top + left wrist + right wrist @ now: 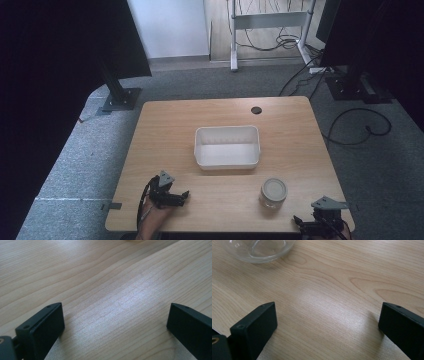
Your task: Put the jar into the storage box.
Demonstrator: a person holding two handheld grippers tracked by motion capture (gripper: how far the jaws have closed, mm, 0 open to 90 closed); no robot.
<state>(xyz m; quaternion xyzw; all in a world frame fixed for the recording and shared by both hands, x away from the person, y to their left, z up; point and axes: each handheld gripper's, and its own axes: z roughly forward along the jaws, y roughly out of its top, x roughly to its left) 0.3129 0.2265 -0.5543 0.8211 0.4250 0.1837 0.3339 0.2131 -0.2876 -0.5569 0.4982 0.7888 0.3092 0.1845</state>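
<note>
While the left gripper (184, 195) lay low at the lower left of the high view, its matte black, blocky jaws stood wide apart over bare pale wood grain, holding nothing. Toward the middle of that view a white, rounded-corner plastic bin (227, 161) sat on the smooth wooden table (165, 130), and lower right of it stood a squat, clear glass jar (273, 192) with a round pale lid. At the lower right edge the right gripper (300, 222) rested near the jar without touching it, its flat black jaws likewise spread wide and empty, the jar's curved glass base (258, 250) showing at the upper left of the right gripper view.
</note>
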